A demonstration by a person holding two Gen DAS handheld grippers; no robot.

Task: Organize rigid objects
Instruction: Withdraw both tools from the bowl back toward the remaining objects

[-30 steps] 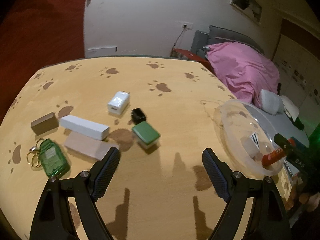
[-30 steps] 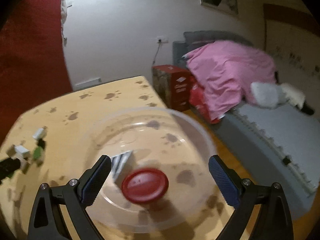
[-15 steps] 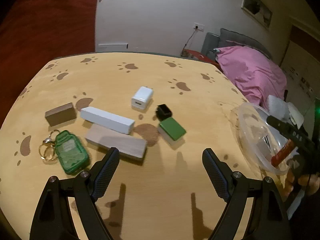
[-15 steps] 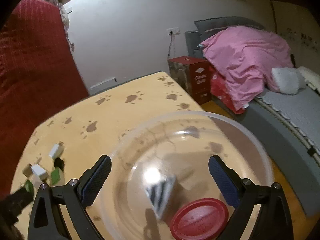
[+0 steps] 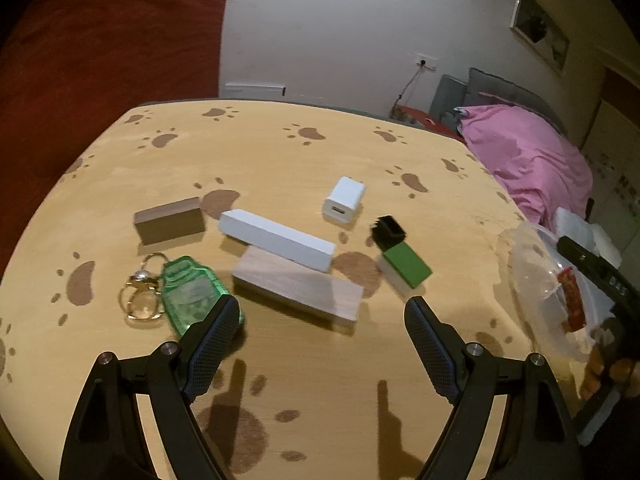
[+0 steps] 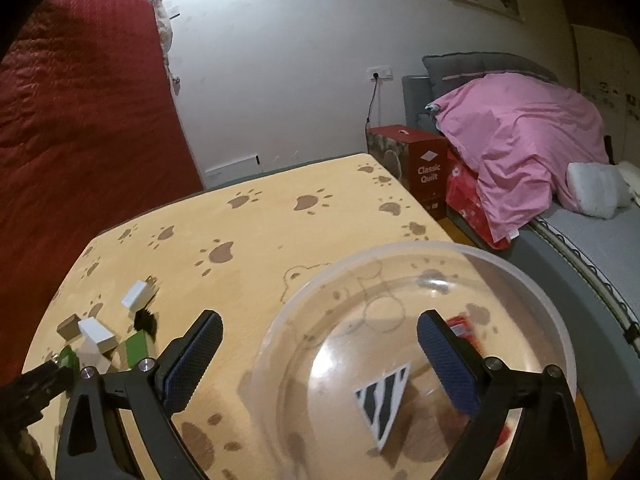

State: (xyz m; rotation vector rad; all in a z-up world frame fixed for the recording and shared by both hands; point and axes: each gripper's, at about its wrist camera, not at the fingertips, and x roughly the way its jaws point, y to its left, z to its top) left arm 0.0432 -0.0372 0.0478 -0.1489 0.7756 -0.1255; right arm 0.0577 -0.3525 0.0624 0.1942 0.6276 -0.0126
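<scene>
In the left wrist view, your left gripper [image 5: 322, 322] stood wide apart with nothing between its fingers, held above the counter [image 5: 280, 152] with its paw-print pattern. Just past the fingertips lay a pale wooden block [image 5: 298, 290], and a long white box [image 5: 276, 239] rested across its far edge, touching it. To the left sat a dark brown block [image 5: 169, 220], apart from the others. Near your left finger lay a green tag [image 5: 192, 294] with gold key rings [image 5: 142, 298] attached on its left. Farther back a white charger [image 5: 344, 205] lay alone. To the right, a small black piece [image 5: 388, 232] touched a green-topped block [image 5: 406, 266]. At the right edge a clear bowl [image 5: 528, 264] was tilted up, with something red [image 5: 572, 300] inside it.

In the right wrist view, your right gripper [image 6: 318, 354] also stood wide, and I could not tell whether it gripped anything. The clear bowl [image 6: 536, 280] filled the space ahead, its near rim running between the fingers. Inside it lay a black-and-white striped block [image 6: 384, 402] and a red thing [image 6: 460, 326], half hidden behind the right finger. The loose pieces sat well to the left on the counter [image 6: 260, 248]: the white charger [image 6: 136, 294], the white box [image 6: 94, 330] and the green-topped block [image 6: 138, 350]. A pink quilt [image 6: 520, 144] lay heaped on the bed [image 6: 592, 240] beyond.
</scene>
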